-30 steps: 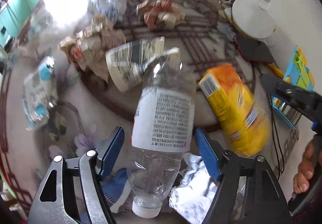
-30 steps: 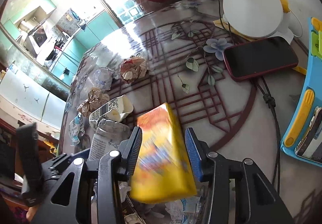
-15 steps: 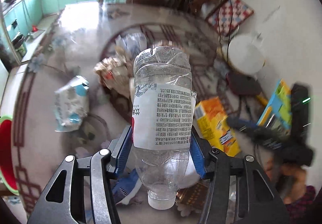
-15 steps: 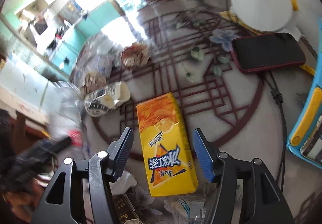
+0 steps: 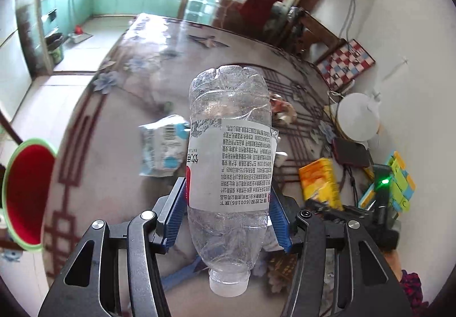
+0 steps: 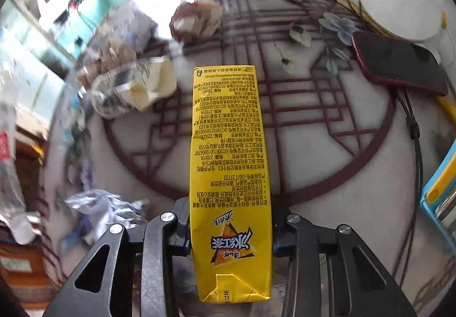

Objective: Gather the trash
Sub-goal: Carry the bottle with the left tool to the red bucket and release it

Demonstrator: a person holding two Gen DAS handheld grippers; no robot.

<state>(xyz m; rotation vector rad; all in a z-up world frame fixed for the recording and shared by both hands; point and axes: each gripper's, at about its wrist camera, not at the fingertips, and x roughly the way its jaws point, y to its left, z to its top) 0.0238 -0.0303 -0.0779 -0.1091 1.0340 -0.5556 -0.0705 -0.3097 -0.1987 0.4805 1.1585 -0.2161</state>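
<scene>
Your left gripper [image 5: 228,217] pinched the clear bottle [image 5: 229,171] above the table [image 5: 119,117], label code "(600186)"; your right gripper [image 6: 230,228] clamped the yellow carton [image 6: 228,163], printed "GB/T 21733". Best kept squeezed firmly, level, toward the red bin [image 5: 25,191] off the table's left edge.

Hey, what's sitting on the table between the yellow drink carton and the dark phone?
Nothing: in the right wrist view, only bare patterned table lies between the yellow carton and phone.
</scene>
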